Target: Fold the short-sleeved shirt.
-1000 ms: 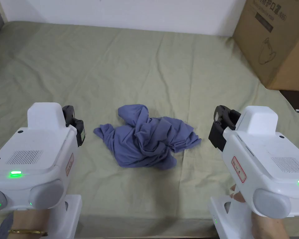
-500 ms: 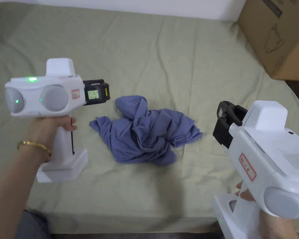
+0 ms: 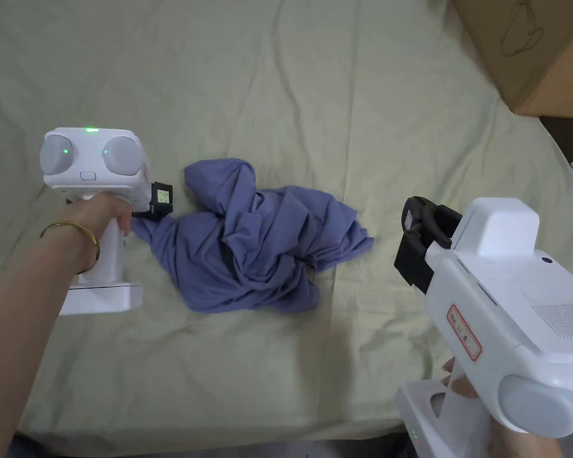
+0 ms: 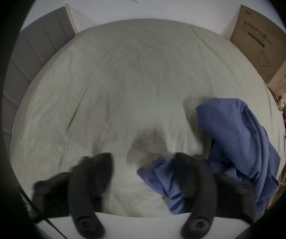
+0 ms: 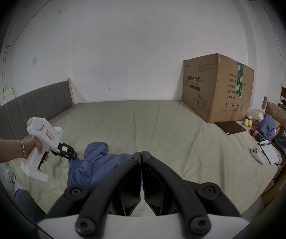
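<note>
A crumpled blue short-sleeved shirt (image 3: 255, 238) lies in a heap on the green bed sheet (image 3: 339, 89). My left gripper (image 3: 160, 206) is down at the shirt's left edge. In the left gripper view its jaws stand apart (image 4: 144, 165), and a corner of the shirt (image 4: 233, 139) lies under and beside the right-hand jaw. The right gripper view shows that left gripper (image 5: 71, 156) touching the shirt (image 5: 100, 160). My right gripper (image 3: 419, 238) hovers to the right of the shirt, apart from it, with its jaws pressed together on nothing (image 5: 141, 154).
A large cardboard box (image 3: 530, 53) stands on the bed at the back right, with a dark flat pad (image 3: 569, 140) beside it. A grey headboard (image 5: 35, 101) borders the left side. A white controller (image 5: 257, 154) and clutter lie past the bed's right edge.
The left gripper has swung down and in from above the sheet to the shirt's left edge. The head camera has tilted downward. The right gripper has stayed about where it was.
</note>
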Demonstrator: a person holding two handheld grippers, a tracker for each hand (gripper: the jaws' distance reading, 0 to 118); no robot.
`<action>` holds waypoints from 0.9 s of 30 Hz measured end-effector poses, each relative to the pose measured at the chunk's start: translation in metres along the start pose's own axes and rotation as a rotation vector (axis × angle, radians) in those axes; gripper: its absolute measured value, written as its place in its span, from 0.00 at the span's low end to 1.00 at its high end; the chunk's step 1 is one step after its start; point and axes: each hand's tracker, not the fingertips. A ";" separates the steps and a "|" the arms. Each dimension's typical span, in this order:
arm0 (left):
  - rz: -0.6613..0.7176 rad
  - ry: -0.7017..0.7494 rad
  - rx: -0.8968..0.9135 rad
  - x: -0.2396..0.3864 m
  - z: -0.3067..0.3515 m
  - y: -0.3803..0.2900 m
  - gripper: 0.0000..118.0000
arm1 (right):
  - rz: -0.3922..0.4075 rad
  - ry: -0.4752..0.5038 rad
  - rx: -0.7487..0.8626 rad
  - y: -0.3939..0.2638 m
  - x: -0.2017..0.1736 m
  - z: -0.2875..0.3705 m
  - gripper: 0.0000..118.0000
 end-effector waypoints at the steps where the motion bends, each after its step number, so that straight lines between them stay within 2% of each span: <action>1: -0.017 -0.028 -0.030 -0.005 -0.001 -0.001 0.46 | -0.002 -0.001 -0.005 -0.001 0.000 -0.002 0.00; 2: -0.024 -0.047 -0.059 -0.002 -0.004 -0.005 0.34 | -0.006 -0.002 -0.010 -0.002 0.001 -0.003 0.00; 3: -0.007 -0.085 -0.077 0.000 -0.005 -0.009 0.15 | -0.009 -0.005 -0.014 -0.003 0.001 -0.004 0.00; 4: 0.040 -0.118 -0.066 0.002 -0.005 -0.012 0.09 | -0.012 -0.006 -0.015 -0.004 0.001 -0.004 0.00; 8: 0.048 -0.102 -0.063 -0.010 0.003 -0.007 0.00 | -0.010 -0.006 -0.024 -0.002 0.001 -0.005 0.00; 16: 0.146 -0.256 0.239 -0.053 0.082 0.000 0.00 | -0.004 0.002 -0.055 0.028 0.011 -0.021 0.00; 19: 0.159 -0.271 0.298 -0.064 0.101 -0.011 0.00 | 0.008 -0.008 -0.172 0.045 0.024 -0.052 0.01; 20: 0.161 -0.270 0.315 -0.068 0.106 -0.015 0.00 | 0.014 -0.027 -0.194 0.050 0.026 -0.062 0.10; 22: 0.163 -0.267 0.329 -0.070 0.112 -0.024 0.00 | 0.007 -0.040 -0.294 0.057 0.035 -0.091 0.68; 23: 0.162 -0.263 0.334 -0.073 0.114 -0.028 0.00 | -0.007 -0.019 -0.357 0.058 0.041 -0.108 0.83; 24: 0.166 -0.258 0.344 -0.076 0.116 -0.031 0.00 | -0.025 -0.002 -0.431 0.055 0.047 -0.126 0.89; 25: 0.169 -0.249 0.351 -0.073 0.117 -0.036 0.00 | -0.025 -0.016 -0.493 0.052 0.049 -0.140 0.89; 26: 0.168 -0.243 0.352 -0.076 0.117 -0.039 0.00 | -0.034 -0.009 -0.555 0.048 0.052 -0.155 0.99; 27: 0.172 -0.236 0.354 -0.078 0.117 -0.042 0.00 | -0.042 0.002 -0.587 0.043 0.052 -0.167 0.99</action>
